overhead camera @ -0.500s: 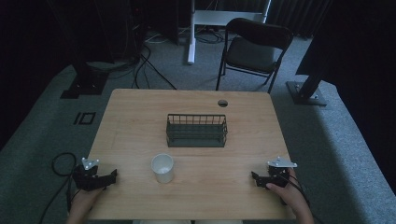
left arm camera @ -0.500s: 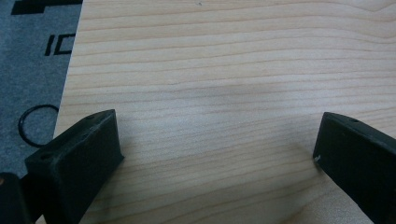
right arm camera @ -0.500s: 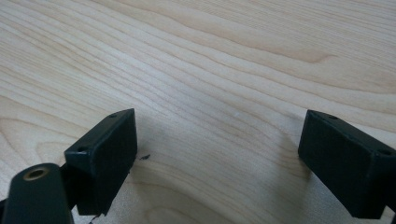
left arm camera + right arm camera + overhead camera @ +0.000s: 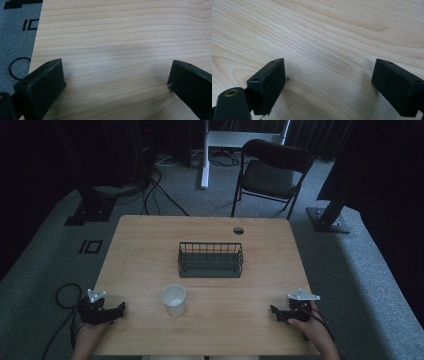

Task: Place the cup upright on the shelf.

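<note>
Both pairs of jaws stand wide apart over bare wood, gripping nothing. In the high view the left gripper sits at the lower left of the tabletop and the right gripper at the lower right. Nearest is the white cup, upright, lower centre, to the right of the left jaws and closer to them. Beyond it, mid-frame, stands the wire basket, long axis left-right.

No text, label or number could be read anywhere (the floor markings stayed illegible shapes).
</note>
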